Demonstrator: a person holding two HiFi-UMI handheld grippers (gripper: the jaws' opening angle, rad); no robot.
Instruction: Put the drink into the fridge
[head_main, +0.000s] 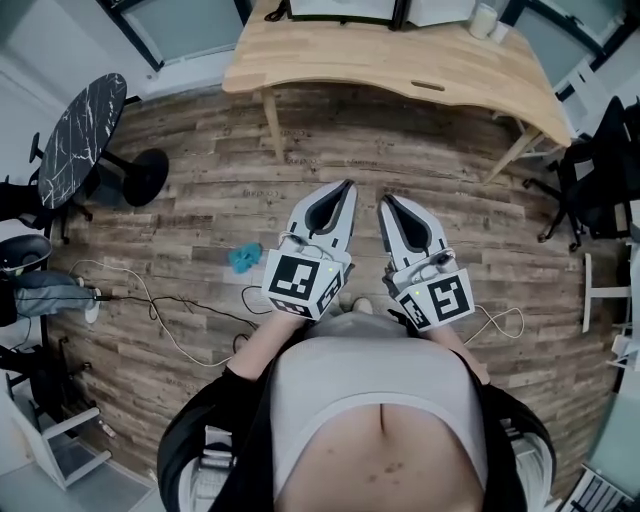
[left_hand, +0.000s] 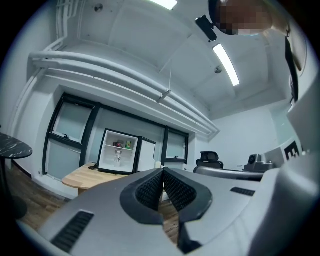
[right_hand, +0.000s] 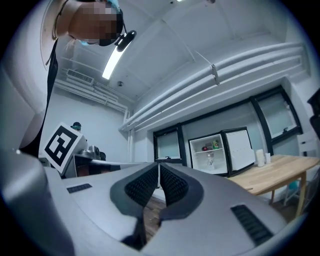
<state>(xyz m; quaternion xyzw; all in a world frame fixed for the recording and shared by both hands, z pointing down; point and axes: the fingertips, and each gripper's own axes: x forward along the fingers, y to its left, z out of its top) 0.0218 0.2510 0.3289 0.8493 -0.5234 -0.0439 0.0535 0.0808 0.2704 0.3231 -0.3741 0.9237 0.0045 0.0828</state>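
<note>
— Where's the fridge (left_hand: 118, 151)?
— On the desk (head_main: 400, 60), at its back edge; cups (head_main: 483, 20) to its right.
— And around the desk?
— Table (head_main: 82, 125) off its left end, chair (head_main: 600, 170) off its right.

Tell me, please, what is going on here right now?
A person stands on the plank floor, holding tongs in each hand. The left tongs and the right tongs are both shut with nothing between them, and they point toward the wooden table. A small fridge sits on that table with its door open and a few items on its shelves. Neither hand is carrying a drink.
</note>
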